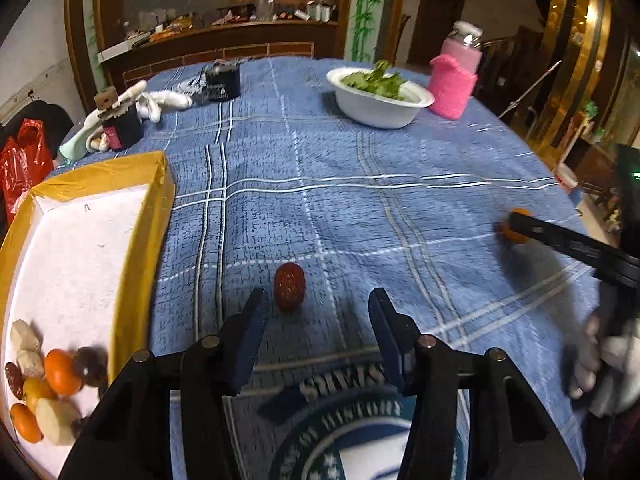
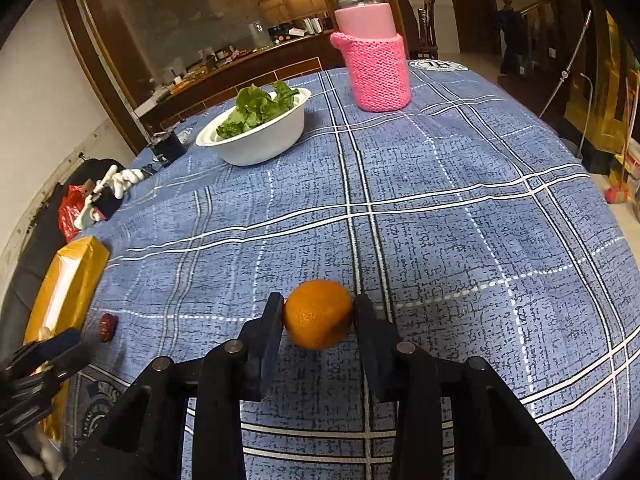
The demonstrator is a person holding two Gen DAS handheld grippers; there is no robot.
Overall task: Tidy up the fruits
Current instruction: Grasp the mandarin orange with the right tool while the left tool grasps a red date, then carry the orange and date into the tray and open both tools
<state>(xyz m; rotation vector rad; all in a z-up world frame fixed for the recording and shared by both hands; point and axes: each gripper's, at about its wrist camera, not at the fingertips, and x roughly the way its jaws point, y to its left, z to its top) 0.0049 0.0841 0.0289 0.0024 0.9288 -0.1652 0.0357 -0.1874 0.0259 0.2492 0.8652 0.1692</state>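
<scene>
My right gripper (image 2: pixel 318 306) is shut on an orange (image 2: pixel 318 314) just above the blue checked tablecloth; the orange also shows in the left wrist view (image 1: pixel 516 226). My left gripper (image 1: pixel 318 304) is open and empty, with a red date (image 1: pixel 289 286) on the cloth just ahead, nearer its left finger. The date also shows at the left of the right wrist view (image 2: pixel 107 326). A yellow-rimmed white tray (image 1: pixel 132 232) at the left holds several oranges, dates and pale fruits in its near corner.
A white bowl of green leaves (image 1: pixel 380 98) and a pink knit-covered bottle (image 1: pixel 456 76) stand at the far side. Dark small boxes (image 1: pixel 222 80) and white gloves (image 1: pixel 160 102) lie at the far left. A red bag (image 1: pixel 24 160) hangs beyond the table edge.
</scene>
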